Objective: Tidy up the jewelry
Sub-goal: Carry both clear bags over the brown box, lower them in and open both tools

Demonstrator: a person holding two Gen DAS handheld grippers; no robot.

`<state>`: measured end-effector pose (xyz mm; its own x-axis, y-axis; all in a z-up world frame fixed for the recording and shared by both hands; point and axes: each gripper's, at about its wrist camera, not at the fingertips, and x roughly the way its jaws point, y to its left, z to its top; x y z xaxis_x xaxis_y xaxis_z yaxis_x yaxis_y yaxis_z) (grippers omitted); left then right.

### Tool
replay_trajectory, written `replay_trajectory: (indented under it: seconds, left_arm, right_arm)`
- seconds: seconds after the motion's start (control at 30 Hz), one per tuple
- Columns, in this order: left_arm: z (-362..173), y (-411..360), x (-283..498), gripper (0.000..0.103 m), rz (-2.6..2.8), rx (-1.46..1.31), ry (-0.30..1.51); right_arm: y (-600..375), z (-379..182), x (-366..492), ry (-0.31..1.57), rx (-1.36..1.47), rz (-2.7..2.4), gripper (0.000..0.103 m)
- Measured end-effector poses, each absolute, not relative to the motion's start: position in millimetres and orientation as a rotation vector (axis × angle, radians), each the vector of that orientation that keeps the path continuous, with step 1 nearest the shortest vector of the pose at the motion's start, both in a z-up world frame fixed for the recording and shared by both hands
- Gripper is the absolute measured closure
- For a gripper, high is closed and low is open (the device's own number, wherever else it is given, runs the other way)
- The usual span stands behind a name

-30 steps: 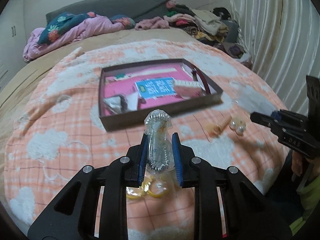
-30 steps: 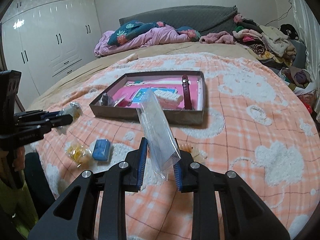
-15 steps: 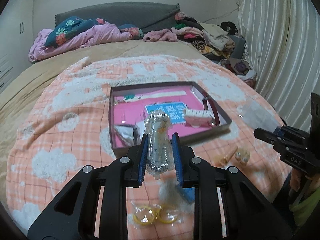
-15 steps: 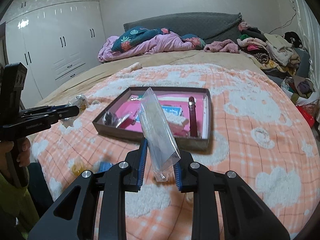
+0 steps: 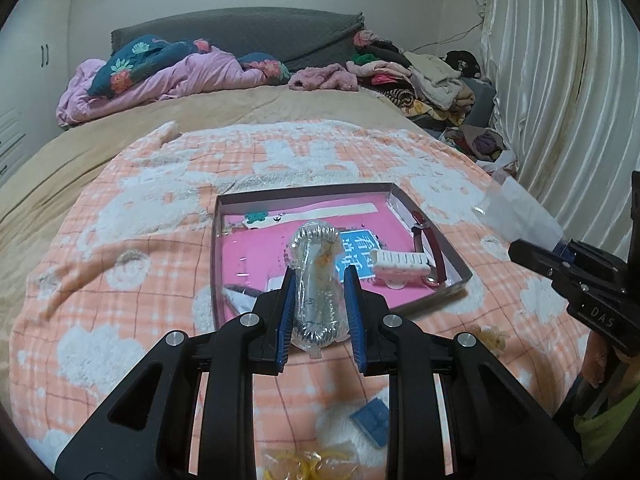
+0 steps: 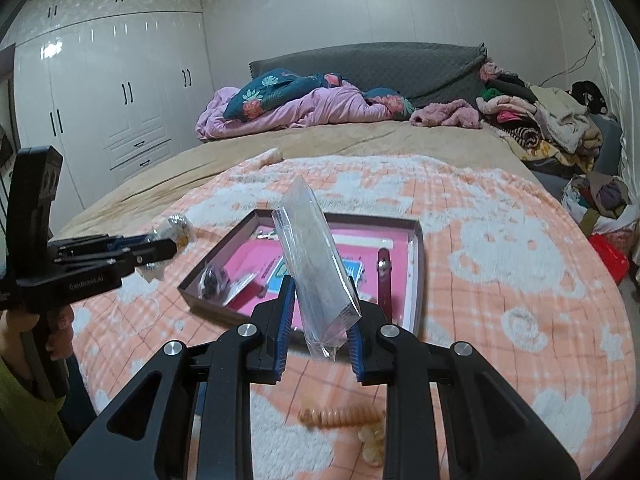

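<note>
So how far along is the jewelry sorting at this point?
Partway. Done: the tray already holds a red strap, a white clip and a small dark bagged piece. In hand: the left claw grips a bagged silver chain, and the right claw a clear sleeve. Left on the blanket: yellow rings, a blue piece and an orange coil.

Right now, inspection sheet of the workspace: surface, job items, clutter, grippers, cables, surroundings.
Surface: orange checked blanket on a bed.
Job's things: shallow tray with pink lining holds a red strap; bagged silver bracelet; clear bag.
Clutter: blue pad, yellow rings, orange spiral tie lie loose on the blanket.
Grippers: left gripper shut on bagged silver bracelet; right gripper shut on clear bag.
Cables: wall cord.
Surroundings: wardrobe, clothes pile, curtain.
</note>
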<state>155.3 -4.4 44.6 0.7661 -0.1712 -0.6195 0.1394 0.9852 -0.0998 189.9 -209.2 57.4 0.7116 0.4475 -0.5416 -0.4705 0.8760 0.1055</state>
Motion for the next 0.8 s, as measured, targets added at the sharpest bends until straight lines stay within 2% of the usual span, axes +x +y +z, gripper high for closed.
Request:
replay_trajectory:
  seconds: [0.47, 0.8]
  left_arm:
    - [37.3, -11.3, 183.7, 0.087, -0.165, -0.034, 0.7]
    - [16.7, -16.0, 199.4, 0.087, -0.156, -0.025, 0.746]
  right_arm:
    - [-200.3, 69.1, 234.5, 0.592, -0.063, 0.481, 0.08]
    - [-198.9, 34.2, 252.8, 0.664, -0.073, 0.466, 0.08]
